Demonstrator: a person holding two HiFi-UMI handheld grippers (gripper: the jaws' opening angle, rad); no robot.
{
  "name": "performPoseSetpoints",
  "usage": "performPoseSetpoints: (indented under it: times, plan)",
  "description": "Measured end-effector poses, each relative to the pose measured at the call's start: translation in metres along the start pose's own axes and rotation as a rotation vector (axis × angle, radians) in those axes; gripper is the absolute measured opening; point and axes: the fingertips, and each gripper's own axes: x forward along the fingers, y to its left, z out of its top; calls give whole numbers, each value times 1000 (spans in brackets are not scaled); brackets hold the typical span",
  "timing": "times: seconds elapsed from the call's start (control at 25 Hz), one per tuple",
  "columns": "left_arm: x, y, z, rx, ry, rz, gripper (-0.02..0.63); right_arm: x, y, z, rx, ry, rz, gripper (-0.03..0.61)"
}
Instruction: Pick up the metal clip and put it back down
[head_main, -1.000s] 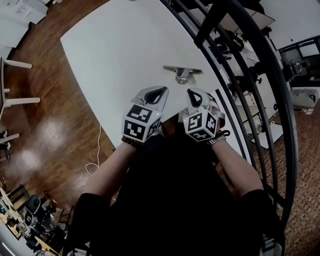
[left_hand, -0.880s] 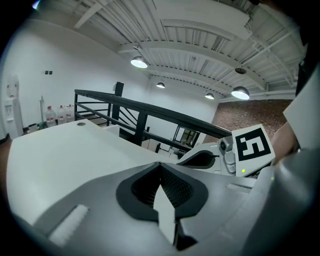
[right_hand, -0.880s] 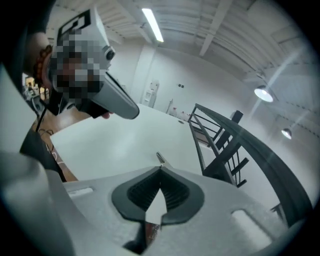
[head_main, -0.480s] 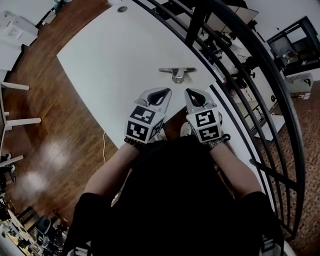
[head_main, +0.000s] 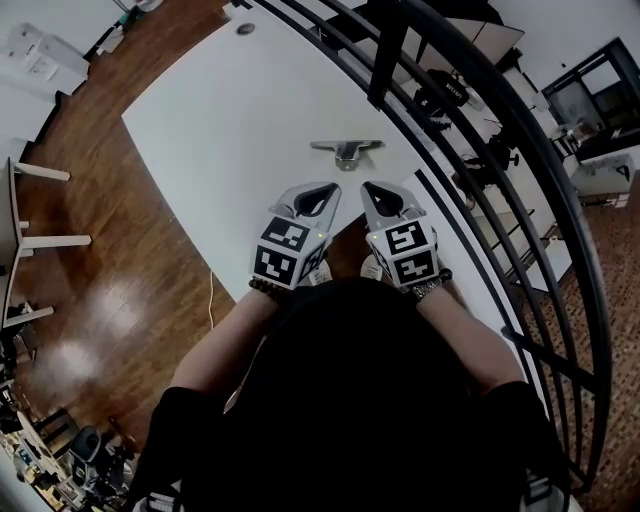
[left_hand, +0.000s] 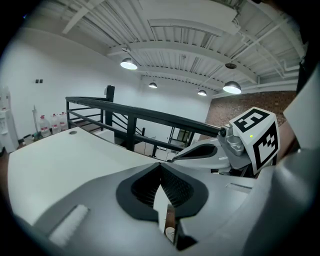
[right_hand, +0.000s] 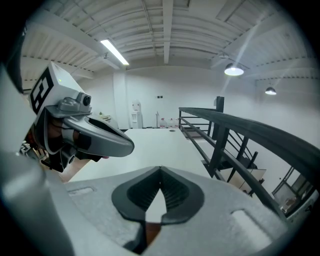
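The metal clip (head_main: 345, 150) lies flat on the white desk (head_main: 230, 120) in the upper middle of the head view, close to the desk edge that runs along the black railing (head_main: 470, 130). The left tool (head_main: 322, 190) and right tool (head_main: 375, 192) hover side by side at the desk's lower edge, well short of the clip, each with its jaws pressed together on nothing. The scene fits a clip waiting to be lifted or one already set back down. If either tool goes for it, the risk appears to be a shove – closed jaws or a shallow approach could skate the thin metal across the smooth top toward the railing-side edge – or a pinch on one end that lets it swing and drop.
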Motion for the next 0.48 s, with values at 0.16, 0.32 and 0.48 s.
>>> performPoseSetpoints:
  times: [0.16, 0.32, 0.48]
  plan:
    - [1, -9, 0, 10, 6, 12, 17, -7, -5, 2, -19, -17, 2, -8]
    - [3, -13, 2, 25, 3, 30, 17, -14, -7, 3, -27, -20, 12, -8]
    - [3, -19, 5, 18, 2, 31, 17, -19, -12, 1, -31, -13, 9, -8]
